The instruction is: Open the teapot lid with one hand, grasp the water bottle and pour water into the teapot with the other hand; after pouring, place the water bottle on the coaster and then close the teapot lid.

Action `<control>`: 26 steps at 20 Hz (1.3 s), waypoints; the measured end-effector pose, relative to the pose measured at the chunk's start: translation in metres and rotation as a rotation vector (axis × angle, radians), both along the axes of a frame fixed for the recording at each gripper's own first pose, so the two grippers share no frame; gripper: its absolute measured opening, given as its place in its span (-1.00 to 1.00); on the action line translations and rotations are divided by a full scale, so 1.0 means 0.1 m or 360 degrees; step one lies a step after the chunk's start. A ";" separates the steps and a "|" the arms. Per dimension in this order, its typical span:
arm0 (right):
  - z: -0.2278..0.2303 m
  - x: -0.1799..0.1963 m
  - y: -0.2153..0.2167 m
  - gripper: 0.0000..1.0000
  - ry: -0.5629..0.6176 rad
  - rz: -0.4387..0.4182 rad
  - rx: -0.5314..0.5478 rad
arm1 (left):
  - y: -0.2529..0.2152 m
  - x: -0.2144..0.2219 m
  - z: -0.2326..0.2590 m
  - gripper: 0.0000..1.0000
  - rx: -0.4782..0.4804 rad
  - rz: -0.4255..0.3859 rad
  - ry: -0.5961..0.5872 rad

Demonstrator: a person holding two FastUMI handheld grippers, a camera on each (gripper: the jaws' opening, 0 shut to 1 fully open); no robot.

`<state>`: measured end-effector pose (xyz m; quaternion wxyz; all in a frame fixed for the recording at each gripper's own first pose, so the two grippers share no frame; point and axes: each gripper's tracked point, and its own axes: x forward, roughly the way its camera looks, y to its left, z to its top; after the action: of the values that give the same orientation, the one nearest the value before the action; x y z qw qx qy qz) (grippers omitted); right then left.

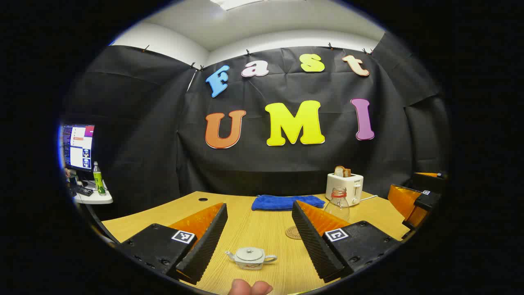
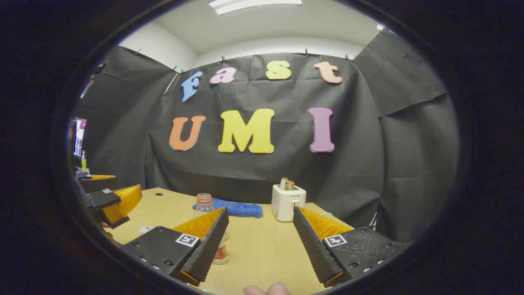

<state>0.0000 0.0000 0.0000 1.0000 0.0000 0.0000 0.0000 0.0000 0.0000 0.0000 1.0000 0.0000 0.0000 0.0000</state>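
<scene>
On the wood-grain table (image 1: pixel 254 229), the glossy white teapot (image 1: pixel 251 258) sits lid-on between the spread ribbed fingers of the left gripper (image 1: pixel 258 262). At one o'clock stand the round coaster (image 1: pixel 293 232) and clear plastic water bottle (image 1: pixel 338 203). The right gripper (image 2: pixel 262 262) is open and empty.

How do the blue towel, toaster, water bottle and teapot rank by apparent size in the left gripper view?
Largest to smallest as they appear:
1. Blue towel, widest by far.
2. Toaster.
3. Water bottle, partly hidden behind a gripper finger, so close to the toaster.
4. Teapot, smallest although nearest the camera.
</scene>
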 end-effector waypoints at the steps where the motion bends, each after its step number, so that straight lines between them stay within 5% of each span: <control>1: -0.01 0.01 0.01 0.92 0.0005 0.0002 0.0001 | 0.00 0.01 0.00 0.97 0.0005 0.0002 0.0000; 26: -0.07 0.04 0.07 0.92 0.0006 0.0048 0.0047 | 0.01 -0.04 0.01 0.99 0.0016 -0.0003 0.0019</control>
<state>0.0042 0.0067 -0.0070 0.9998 0.0148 0.0019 0.0151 -0.0040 0.0010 0.0011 1.0000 0.0050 0.0060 -0.0010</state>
